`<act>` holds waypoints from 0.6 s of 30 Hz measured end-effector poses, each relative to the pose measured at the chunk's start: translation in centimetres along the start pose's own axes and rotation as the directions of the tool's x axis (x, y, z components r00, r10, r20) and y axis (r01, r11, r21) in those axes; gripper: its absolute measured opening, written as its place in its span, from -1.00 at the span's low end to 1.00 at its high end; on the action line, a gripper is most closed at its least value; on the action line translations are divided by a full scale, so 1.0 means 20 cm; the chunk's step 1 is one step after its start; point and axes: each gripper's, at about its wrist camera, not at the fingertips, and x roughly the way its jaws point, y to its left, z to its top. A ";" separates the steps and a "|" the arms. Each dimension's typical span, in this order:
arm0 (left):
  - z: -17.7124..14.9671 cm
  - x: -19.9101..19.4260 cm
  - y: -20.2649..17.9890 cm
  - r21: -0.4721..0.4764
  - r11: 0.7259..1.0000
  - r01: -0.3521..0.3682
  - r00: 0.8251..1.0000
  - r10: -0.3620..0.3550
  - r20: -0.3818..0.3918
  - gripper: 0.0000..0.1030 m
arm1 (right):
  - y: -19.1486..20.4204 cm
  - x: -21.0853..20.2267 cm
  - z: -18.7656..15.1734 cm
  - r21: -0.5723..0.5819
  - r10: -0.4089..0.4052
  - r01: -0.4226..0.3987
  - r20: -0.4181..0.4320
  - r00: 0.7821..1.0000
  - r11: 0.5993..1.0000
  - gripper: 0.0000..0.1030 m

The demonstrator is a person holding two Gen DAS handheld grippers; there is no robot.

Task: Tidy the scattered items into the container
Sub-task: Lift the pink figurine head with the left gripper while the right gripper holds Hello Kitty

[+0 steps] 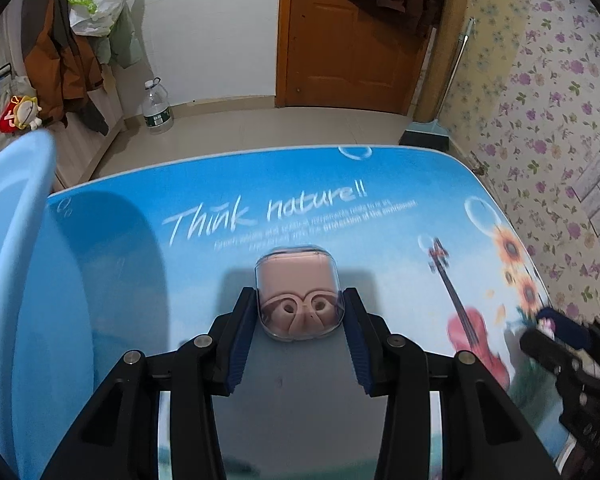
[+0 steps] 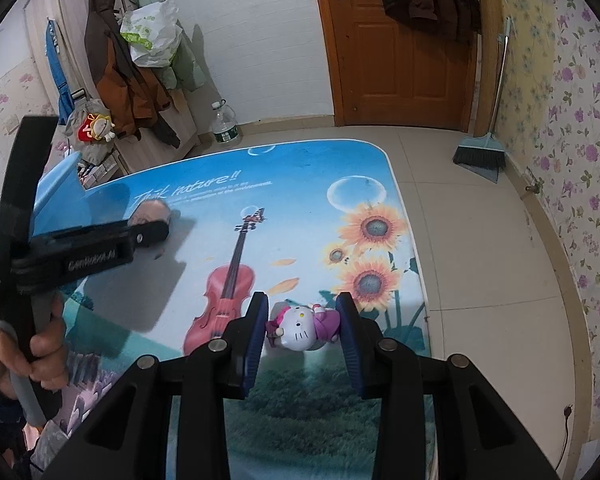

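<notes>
Pink earbud case (image 1: 298,294) in its clear shell sits dead ahead in the left wrist view, pinched between the blue pads of my left claw (image 1: 299,306), both pads touching its sides. Its longer side seems to run away from me along the fingers. I cannot tell for sure whether it is lifted or resting on the worktop (image 1: 380,184); the grey shadow below suggests it is slightly raised. The pale blue basin (image 1: 16,248) rises close on the left of this claw, so I judge the coming move is a short swing leftward over its rim. In the right wrist view, the Hello Kitty figurine (image 2: 302,326) lies on its side between the pads of my right claw (image 2: 302,330), its long axis crosswise from pad to pad; the left pad looks touching, and the right one seems to be at the purple body, contact unclear. The basin (image 2: 60,188) lies well off to the left, beyond the left claw (image 2: 152,228), so the left is the nearer one.
</notes>
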 end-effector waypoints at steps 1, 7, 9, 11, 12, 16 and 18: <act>-0.02 -0.02 0.00 0.002 1.000 0.001 1.000 -0.001 0.001 -0.21 | 0.01 -0.01 -0.01 -0.001 0.001 -0.001 0.003 1.000 1.000 -0.30; -0.19 -0.14 0.02 0.023 1.000 -0.007 1.000 0.007 0.011 -0.21 | 0.09 -0.07 -0.06 -0.022 0.009 -0.009 0.004 1.000 1.000 -0.30; -0.23 -0.18 0.03 0.020 1.000 -0.005 1.000 0.004 0.011 -0.21 | 0.12 -0.09 -0.08 -0.027 0.012 -0.012 0.005 1.000 1.000 -0.30; -0.28 -0.22 0.04 0.021 1.000 -0.009 1.000 0.008 0.015 -0.21 | 0.15 -0.11 -0.10 -0.028 0.014 -0.013 0.009 1.000 1.000 -0.30; -0.31 -0.24 0.04 0.024 1.000 -0.010 1.000 0.010 0.017 -0.21 | 0.15 -0.12 -0.11 -0.029 0.014 -0.013 0.011 1.000 1.000 -0.30; -0.39 -0.30 0.07 0.023 1.000 -0.015 1.000 0.015 0.025 -0.21 | 0.20 -0.18 -0.14 -0.034 0.013 -0.012 0.018 1.000 0.999 -0.30; -0.43 -0.33 0.07 0.024 0.999 -0.022 0.999 0.021 0.037 -0.21 | 0.23 -0.20 -0.16 -0.039 0.007 -0.006 0.025 1.000 0.999 -0.30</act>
